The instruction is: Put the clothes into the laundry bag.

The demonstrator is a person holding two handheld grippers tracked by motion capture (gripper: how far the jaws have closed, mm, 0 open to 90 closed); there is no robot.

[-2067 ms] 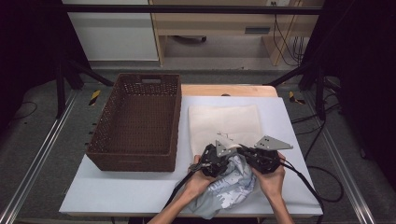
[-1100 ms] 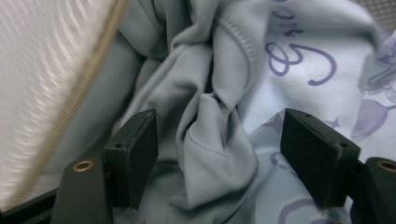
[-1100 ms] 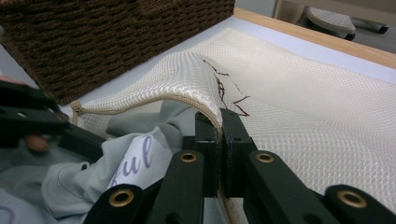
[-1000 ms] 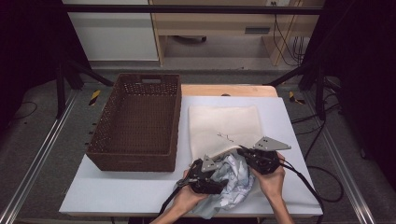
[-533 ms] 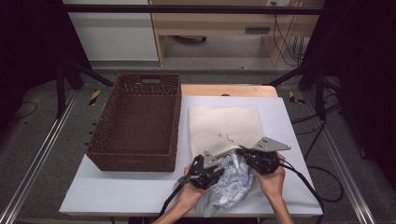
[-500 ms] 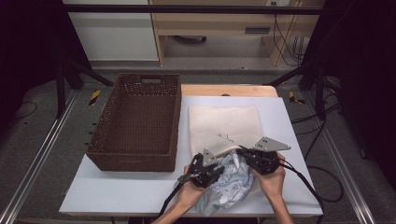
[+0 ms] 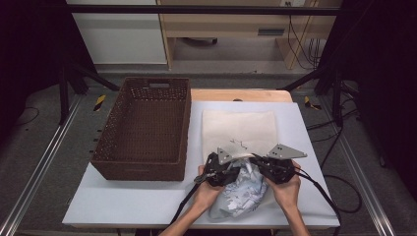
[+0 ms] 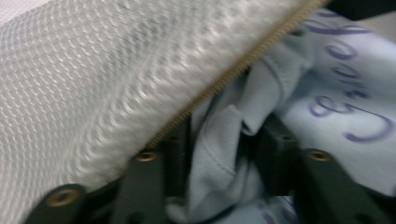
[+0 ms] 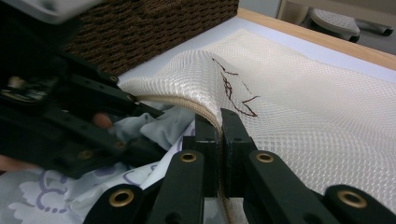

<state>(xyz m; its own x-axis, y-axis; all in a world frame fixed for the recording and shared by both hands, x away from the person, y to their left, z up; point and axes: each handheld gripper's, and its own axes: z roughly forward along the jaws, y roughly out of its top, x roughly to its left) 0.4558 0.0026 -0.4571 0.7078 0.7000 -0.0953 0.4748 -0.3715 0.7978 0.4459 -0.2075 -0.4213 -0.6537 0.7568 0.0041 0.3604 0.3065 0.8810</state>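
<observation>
mesh bag: near edge hidden under both grippers in high view | pale printed garment: upper part covered by hands and bag mouth | left gripper: picture blurred, finger tips buried in cloth | garment lettering: unreadable, cut at right edge | forearms: cut off at bottom edge

White table w/ wooden edge at far side, on grey floor. Metal rails run along both sides. Behind: white cabinet, light wood furniture, cables hanging at right. Dark surrounds left & right.
</observation>
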